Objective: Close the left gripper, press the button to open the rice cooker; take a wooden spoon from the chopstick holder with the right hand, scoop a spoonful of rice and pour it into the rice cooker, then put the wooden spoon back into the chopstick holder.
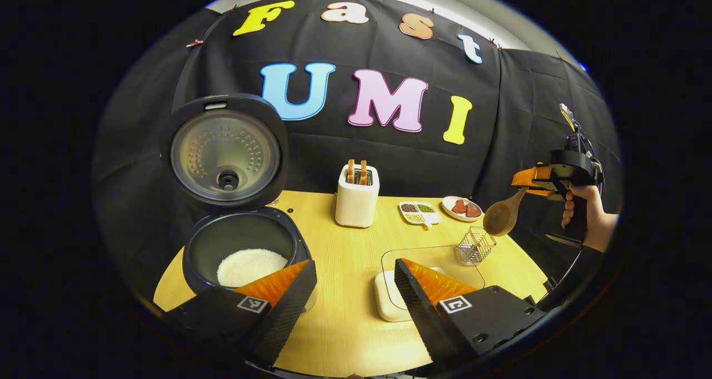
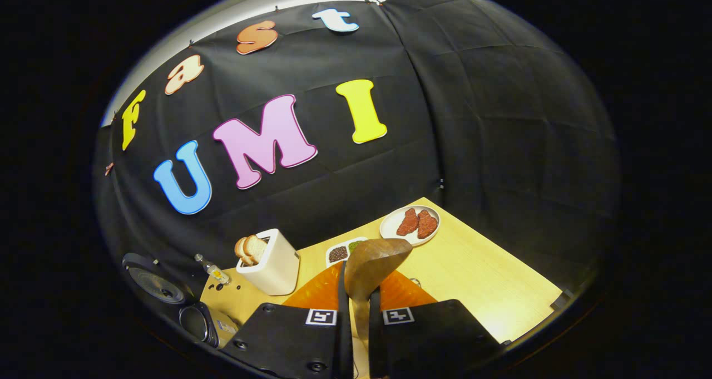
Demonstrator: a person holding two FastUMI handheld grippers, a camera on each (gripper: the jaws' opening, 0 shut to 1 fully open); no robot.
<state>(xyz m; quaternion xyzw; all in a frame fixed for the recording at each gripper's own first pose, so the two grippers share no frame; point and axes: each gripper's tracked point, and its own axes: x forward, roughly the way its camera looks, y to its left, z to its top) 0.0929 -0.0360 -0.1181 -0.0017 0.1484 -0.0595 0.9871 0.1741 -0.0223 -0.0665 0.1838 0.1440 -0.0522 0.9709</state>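
Observation:
The black rice cooker (image 1: 245, 245) stands open at the left of the table, lid (image 1: 225, 151) upright, white rice in its pot. My left gripper (image 1: 351, 265) hovers open in front of it, with nothing between its fingers. At the far right, a hand holds my right gripper (image 1: 534, 181), shut on the handle of the wooden spoon (image 1: 500, 215). The spoon's bowl hangs just above the wire chopstick holder (image 1: 475, 245), with no rice visible in it. In the right gripper view, the spoon (image 2: 375, 262) sticks out forward from my right gripper (image 2: 359, 295). The rice cooker (image 2: 167, 290) sits at the lower left.
A white toaster (image 1: 357, 195) with bread stands at the back, also visible as the toaster (image 2: 267, 267). Right of it are a divided dish (image 1: 420, 212) and a plate of meat (image 1: 461, 207). A white container (image 1: 386, 298) under a clear cover sits behind my left gripper's right finger.

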